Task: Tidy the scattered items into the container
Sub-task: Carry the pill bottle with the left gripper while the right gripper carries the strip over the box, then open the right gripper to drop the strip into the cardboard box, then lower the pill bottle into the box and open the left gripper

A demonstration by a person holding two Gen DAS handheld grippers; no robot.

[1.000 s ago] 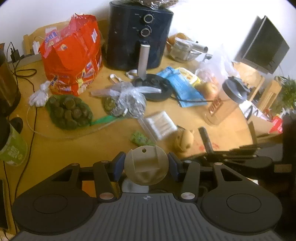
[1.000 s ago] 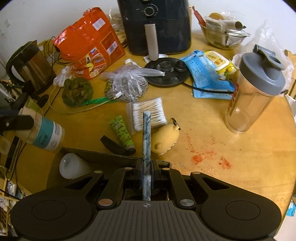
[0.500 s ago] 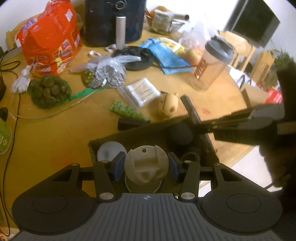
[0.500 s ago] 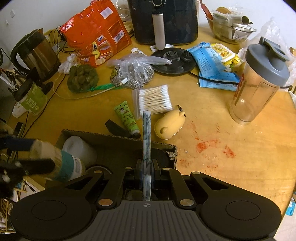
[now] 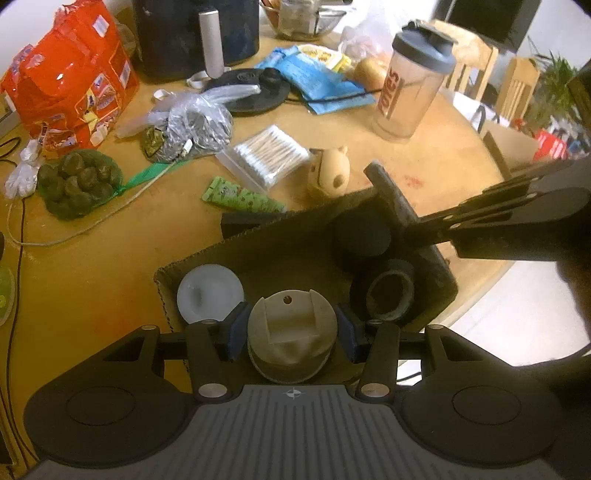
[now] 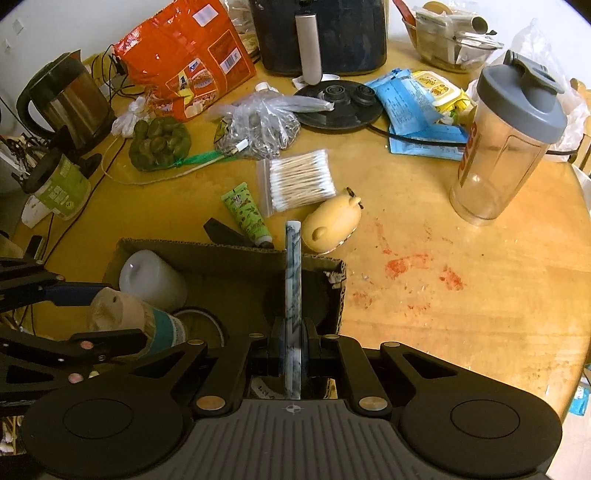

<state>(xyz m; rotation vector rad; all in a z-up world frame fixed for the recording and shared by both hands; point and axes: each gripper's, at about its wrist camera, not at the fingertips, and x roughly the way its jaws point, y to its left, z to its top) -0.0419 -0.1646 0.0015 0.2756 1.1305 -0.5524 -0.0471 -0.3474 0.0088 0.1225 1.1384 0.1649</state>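
My left gripper (image 5: 291, 330) is shut on a bottle with a beige cap (image 5: 291, 343) and a teal label (image 6: 162, 328). It hangs over the near side of the open cardboard box (image 5: 192, 258). A white candle (image 5: 209, 293), a black tape roll (image 5: 388, 295) and a dark round object (image 5: 364, 236) lie in the box. My right gripper (image 6: 293, 341) is shut on a flat marbled stick (image 6: 293, 266) that points over the box's far wall. Beyond the box, on the table, lie a green tube (image 6: 247, 212), a bag of cotton swabs (image 6: 299, 179) and a yellow bear-shaped item (image 6: 332, 221).
A shaker bottle (image 6: 506, 144) stands at the right. An air fryer (image 6: 321, 33), an orange bag (image 6: 184, 59), a kettle (image 6: 70, 99), a net of green fruit (image 6: 159, 144), a plastic bag (image 6: 258, 125) and blue packets (image 6: 410, 107) crowd the back. The round table's edge (image 5: 476, 295) runs just right of the box.
My left gripper came down and forward with the bottle until it hung over the box. The right gripper with the stick stayed almost still.
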